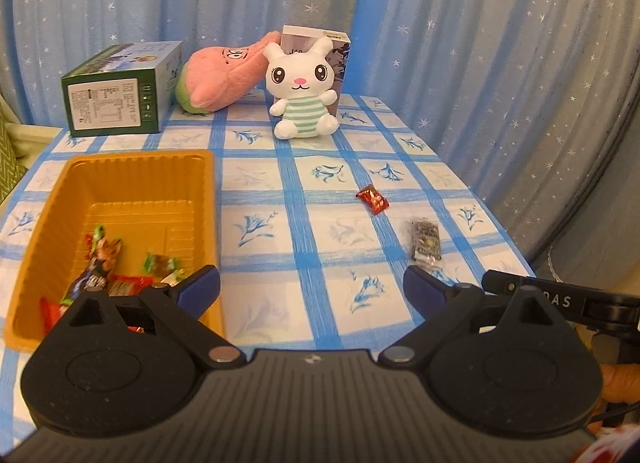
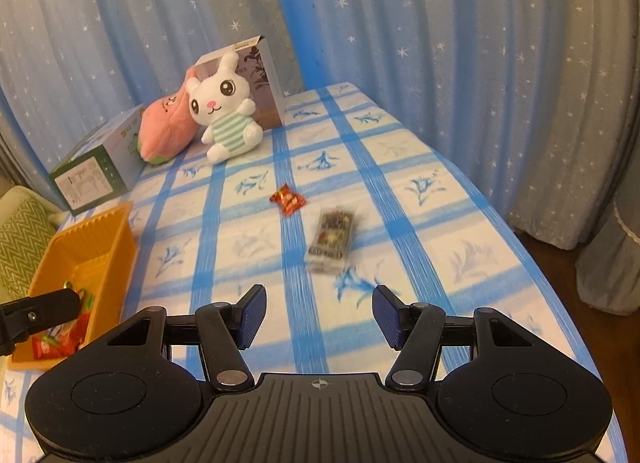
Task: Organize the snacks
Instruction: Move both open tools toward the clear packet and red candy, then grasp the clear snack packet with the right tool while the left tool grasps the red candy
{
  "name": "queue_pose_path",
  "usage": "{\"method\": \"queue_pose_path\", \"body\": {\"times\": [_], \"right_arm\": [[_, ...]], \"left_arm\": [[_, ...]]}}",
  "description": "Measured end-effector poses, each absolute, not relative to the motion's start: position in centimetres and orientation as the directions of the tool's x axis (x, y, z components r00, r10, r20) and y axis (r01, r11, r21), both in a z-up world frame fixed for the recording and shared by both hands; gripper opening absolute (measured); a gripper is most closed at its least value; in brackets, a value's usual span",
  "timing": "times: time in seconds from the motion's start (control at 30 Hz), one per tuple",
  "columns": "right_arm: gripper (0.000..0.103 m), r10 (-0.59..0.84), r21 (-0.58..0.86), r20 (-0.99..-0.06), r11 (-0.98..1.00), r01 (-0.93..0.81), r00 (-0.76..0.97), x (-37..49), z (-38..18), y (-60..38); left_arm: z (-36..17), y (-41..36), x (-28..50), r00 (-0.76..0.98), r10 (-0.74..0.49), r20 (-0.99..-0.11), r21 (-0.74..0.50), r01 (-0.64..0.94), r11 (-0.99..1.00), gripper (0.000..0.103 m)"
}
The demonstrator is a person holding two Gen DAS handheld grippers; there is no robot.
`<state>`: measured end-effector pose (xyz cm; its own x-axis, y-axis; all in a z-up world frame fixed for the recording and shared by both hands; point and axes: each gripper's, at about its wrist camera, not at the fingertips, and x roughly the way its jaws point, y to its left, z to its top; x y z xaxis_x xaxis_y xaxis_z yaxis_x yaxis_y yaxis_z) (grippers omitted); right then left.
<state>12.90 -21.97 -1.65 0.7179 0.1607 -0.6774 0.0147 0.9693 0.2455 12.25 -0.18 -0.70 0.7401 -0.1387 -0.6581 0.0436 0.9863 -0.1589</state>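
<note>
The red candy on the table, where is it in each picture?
Left wrist view: red candy lies right of centre, beyond the dark snack bar.
Right wrist view: red candy near centre, left of that bar.
Shared landmark: white bunny plush.

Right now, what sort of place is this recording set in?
Most likely a home, perhaps a bedroom or living room. A table under a blue checked tablecloth stands against star-print curtains, with a white rabbit plush at the back and an orange snack tray in front.
</note>
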Motion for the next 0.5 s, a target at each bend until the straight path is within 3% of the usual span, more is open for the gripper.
{"method": "queue_pose_path", "body": {"times": [0.5], "right_arm": [[0.059, 0.215, 0.290, -0.716, 0.957, 0.003, 0.664, 24.0, -8.3, -23.0]], "left_arm": [[-4.8, -1.2, 19.9, 0.717, -0.111, -0.688, -0.158, 0.002, 0.988, 0.097]]}}
